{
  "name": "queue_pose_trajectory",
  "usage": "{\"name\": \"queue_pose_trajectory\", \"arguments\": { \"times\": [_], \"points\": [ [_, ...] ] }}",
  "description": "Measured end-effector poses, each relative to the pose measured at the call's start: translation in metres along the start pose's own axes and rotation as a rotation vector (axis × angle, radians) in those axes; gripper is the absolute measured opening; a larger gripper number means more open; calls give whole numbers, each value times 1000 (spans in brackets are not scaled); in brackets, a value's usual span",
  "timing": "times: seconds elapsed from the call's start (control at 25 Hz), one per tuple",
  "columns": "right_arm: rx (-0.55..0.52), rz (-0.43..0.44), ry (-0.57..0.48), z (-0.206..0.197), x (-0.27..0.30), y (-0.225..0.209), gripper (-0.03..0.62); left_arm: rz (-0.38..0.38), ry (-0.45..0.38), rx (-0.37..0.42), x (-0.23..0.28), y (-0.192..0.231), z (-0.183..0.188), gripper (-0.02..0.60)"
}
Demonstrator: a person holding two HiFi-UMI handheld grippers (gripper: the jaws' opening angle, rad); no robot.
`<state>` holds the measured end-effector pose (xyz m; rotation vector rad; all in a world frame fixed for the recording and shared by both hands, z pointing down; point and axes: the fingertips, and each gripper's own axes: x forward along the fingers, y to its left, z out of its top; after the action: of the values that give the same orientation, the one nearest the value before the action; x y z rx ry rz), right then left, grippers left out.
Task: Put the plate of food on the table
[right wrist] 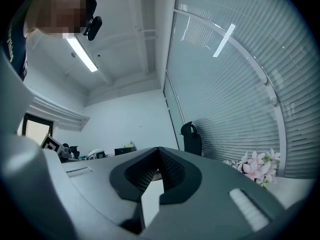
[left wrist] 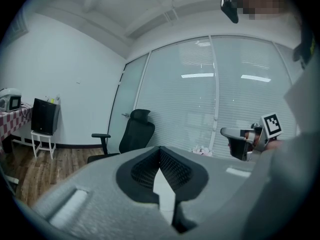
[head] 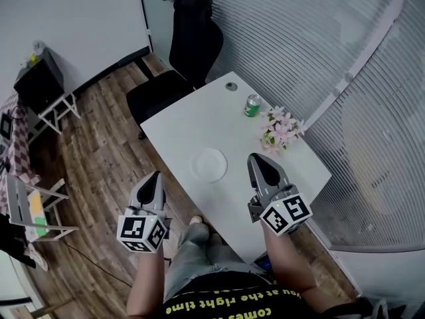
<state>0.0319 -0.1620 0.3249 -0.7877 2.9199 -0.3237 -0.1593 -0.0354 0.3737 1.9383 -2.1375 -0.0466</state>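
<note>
Head view | left claw [head: 157,175], right claw [head: 256,158] both closed, empty | we flank the plate [head: 208,165], lying mid-worktop [head: 179,121], likely for easy reach.

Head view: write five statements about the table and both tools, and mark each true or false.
1. The plate lies on the white table. True.
2. The green can stands on the plate. False: it stands apart from it, near the pink flowers.
3. The right tool grips the plate. False: it is shut on nothing and is off to the plate's side.
4. A black chair stands by the table's far end. True.
5. The left tool is open. False: its jaws are together, with nothing held.
</note>
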Motion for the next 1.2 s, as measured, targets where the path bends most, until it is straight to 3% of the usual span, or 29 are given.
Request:
{"name": "queue_pose_trajectory", "arguments": {
  "times": [0.72,1.2],
  "points": [
    [-22,-202,-41,8,66,-42,6,-218,33,25,116,36,24,0],
    [-20,-303,-38,1,86,-65,6,-318,64,17,158,42,21,0]
  ]
}}
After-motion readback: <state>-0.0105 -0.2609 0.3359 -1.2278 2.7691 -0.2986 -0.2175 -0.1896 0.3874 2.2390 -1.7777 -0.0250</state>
